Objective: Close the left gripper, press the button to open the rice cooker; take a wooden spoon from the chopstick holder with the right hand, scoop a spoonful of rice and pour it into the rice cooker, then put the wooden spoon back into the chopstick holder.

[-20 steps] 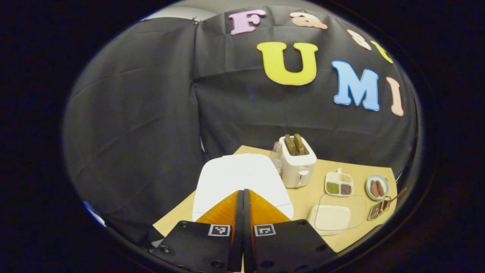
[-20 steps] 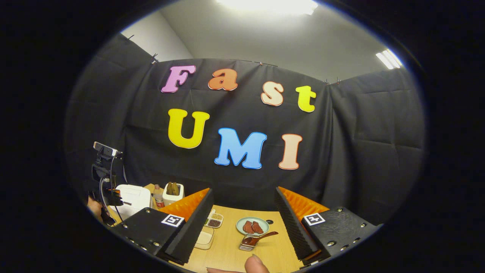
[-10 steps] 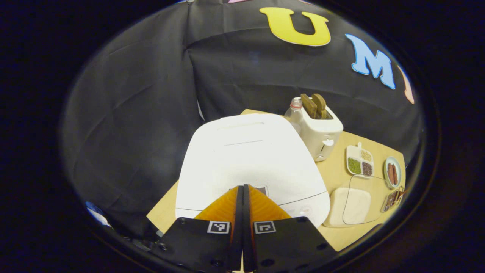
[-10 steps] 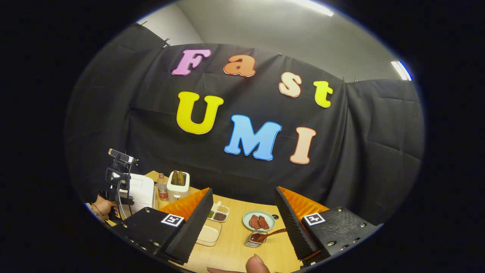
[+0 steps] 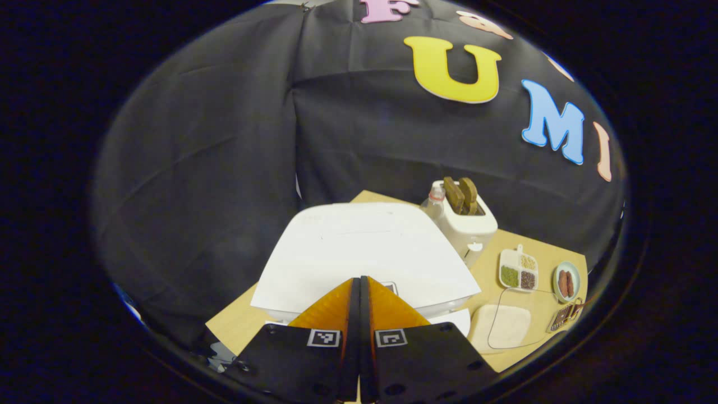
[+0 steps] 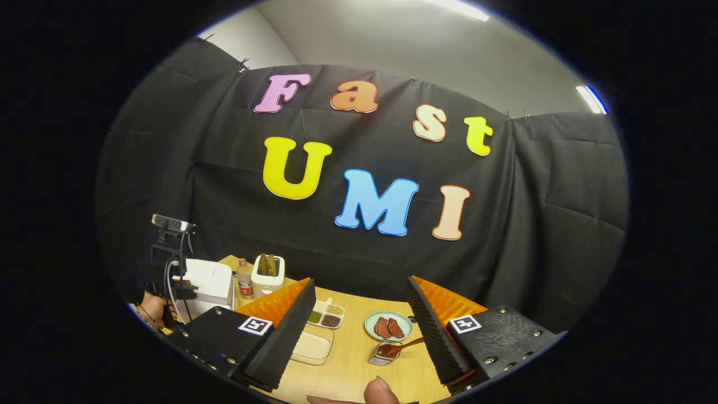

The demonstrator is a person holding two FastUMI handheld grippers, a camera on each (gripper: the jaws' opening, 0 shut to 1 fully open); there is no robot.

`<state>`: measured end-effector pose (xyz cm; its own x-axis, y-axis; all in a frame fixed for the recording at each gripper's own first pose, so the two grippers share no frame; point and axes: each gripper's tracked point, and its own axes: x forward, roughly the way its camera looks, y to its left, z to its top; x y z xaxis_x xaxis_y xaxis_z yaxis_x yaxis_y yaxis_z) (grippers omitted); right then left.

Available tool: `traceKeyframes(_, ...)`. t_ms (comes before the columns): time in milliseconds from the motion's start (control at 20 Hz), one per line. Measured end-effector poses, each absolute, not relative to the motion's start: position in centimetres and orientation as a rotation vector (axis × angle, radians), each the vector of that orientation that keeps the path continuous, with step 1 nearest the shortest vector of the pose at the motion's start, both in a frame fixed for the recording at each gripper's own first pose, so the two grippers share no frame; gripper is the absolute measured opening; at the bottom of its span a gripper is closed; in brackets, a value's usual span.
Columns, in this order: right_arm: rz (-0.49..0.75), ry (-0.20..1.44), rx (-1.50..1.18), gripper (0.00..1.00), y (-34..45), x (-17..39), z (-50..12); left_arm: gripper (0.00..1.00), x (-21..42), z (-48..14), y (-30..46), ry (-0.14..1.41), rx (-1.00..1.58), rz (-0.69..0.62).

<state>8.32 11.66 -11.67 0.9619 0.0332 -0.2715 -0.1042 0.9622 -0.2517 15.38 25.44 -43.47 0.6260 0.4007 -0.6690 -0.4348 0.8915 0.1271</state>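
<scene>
The rice cooker (image 5: 364,252) sits low in the center of the left gripper view, its white lid apparently lifted slightly off the base, so the button press looks done or nearly so. The left gripper (image 5: 359,292) is clenched, fingers together over the cooker's front edge. In the right gripper view, the wooden spoon (image 6: 399,348) rests in the chopstick holder (image 6: 381,356), bottom center; the right gripper (image 6: 362,325) is spread wide and empty. Scooping from the rice tray (image 6: 313,345), pouring and returning remain.
</scene>
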Motion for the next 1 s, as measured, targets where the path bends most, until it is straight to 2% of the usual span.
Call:
traceKeyframes(200, 0.046, 0.268, -0.254, 0.99, 10.5, 7.3, -11.6, 0.09, 16.6, -37.8, 25.5, 0.597, -0.014, 0.494)
traceKeyframes(650, -0.017, 0.258, -0.224, 0.99, 7.5, 5.5, -11.8, 0.09, 15.2, -34.3, 23.9, 0.546, -0.02, 0.447)
traceKeyframes(900, -0.044, 0.291, -0.187, 0.99, 4.3, 6.0, -14.5, 0.07, 13.2, -33.5, 24.3, 0.545, -0.004, 0.472)
traceKeyframes(950, -0.046, 0.313, -0.164, 0.97, 3.4, 6.4, -15.5, 0.12, 12.6, -33.5, 24.4, 0.555, -0.001, 0.488)
traceKeyframes(1000, -0.05, 0.335, -0.14, 0.99, 2.4, 7.0, -16.7, 0.09, 12.1, -33.3, 24.4, 0.557, -0.006, 0.499)
